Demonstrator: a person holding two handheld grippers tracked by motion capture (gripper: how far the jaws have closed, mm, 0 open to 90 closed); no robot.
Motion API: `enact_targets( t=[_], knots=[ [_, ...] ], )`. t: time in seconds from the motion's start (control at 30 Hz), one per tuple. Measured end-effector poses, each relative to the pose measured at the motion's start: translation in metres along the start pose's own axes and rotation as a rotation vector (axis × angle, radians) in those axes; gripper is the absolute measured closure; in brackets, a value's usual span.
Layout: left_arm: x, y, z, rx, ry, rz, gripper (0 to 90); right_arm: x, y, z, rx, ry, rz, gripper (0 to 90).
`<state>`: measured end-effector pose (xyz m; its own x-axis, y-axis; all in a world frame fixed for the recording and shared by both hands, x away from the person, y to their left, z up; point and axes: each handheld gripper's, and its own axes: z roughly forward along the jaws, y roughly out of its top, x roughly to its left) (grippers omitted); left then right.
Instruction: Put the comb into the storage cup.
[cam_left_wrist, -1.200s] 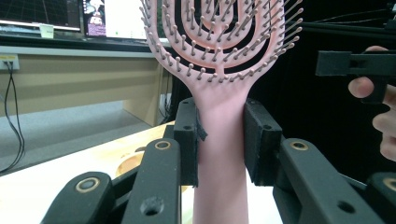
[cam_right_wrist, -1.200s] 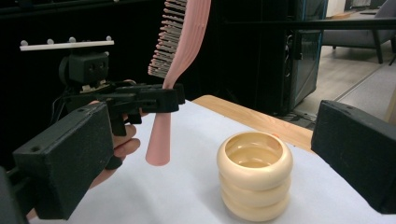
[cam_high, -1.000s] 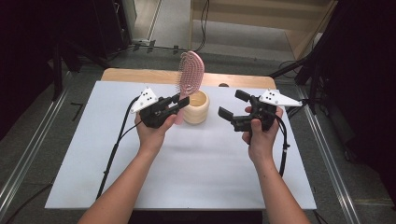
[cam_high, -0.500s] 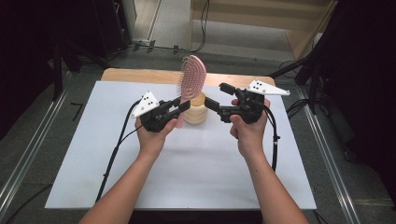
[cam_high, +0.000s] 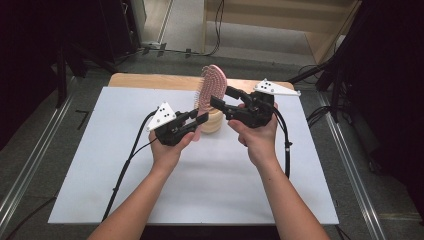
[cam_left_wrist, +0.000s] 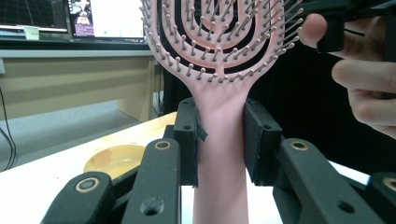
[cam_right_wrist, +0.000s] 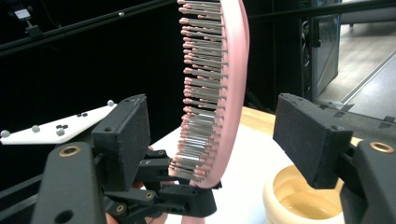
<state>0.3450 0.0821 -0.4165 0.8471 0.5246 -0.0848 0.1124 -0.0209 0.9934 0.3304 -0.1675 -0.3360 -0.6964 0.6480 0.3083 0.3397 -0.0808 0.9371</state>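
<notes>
High view: a pink brush (cam_high: 212, 86) stands upright near the far edge of the white surface (cam_high: 100, 165), just above a pale wooden bowl (cam_high: 212, 121). The left gripper (cam_high: 197, 119) pinches the brush by its handle; in the left gripper view the two pads press against either side of the handle (cam_left_wrist: 219, 140), and the bristled head (cam_left_wrist: 219, 37) rises above them. The bowl (cam_left_wrist: 114, 159) shows low at the left of that view, on the surface behind the jaws.

The right gripper (cam_high: 221, 99) is spread, its jaws standing on either side of the brush head. In the right gripper view the brush (cam_right_wrist: 219, 84) is seen edge-on between the two pads, touching neither, its bristles pointing to the left pad. The bowl (cam_right_wrist: 299, 200) sits below at the right, and the left gripper (cam_right_wrist: 187, 196) shows under the brush head.

Compared with a second ago, the right hand (cam_high: 257, 137) has moved in from the right side of the surface toward the brush: it was then well apart from it, and half a second ago its jaws were near the bowl. The left gripper, the brush and the bowl are about where they were.
</notes>
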Motion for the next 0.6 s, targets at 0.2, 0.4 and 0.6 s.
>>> enact_targets(
  t=[0.2,0.4,0.6],
  knots=[
    [-0.005,-0.003,0.001,0.002,0.003,0.004,70.5,0.002,0.001,0.004,0.005,0.016,0.003,33.1],
    [-0.009,-0.005,0.002,0.012,0.015,0.022,70.5,0.002,0.0,0.007,0.011,0.001,0.023,33.4],
    [-0.013,-0.006,0.003,0.015,0.028,0.043,70.5,0.004,-0.001,0.014,0.028,-0.005,0.038,35.7]
  ],
)
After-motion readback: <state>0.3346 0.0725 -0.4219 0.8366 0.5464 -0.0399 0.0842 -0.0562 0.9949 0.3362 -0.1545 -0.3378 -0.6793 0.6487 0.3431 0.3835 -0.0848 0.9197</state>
